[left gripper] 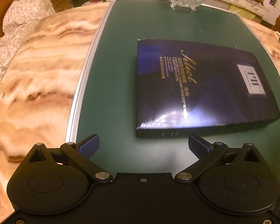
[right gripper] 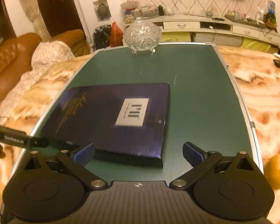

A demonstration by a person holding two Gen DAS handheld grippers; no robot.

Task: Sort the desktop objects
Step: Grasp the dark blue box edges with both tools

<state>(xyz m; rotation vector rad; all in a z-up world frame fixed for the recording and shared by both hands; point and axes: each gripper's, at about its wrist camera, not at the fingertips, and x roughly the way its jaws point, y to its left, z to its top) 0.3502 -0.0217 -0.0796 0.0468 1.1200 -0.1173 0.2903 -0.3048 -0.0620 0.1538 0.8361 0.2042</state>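
Flat glossy dark-blue box [left gripper: 201, 89] on a smooth green mat [left gripper: 112, 93]; cut-glass lidded bowl [right gripper: 142, 34] (footed) behind. Left gripper [left gripper: 143, 143] and right gripper [right gripper: 139, 152] both spread apart, empty.

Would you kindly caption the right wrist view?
Open right claw facing flat dark-blue box on green mat, glass bowl beyond.

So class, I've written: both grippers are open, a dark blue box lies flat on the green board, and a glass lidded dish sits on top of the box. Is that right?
One slip. The glass lidded dish is not on the dark blue box; it stands apart, on the green board at its far edge, as the right wrist view shows. The left gripper and right gripper are open, and the box lies flat.
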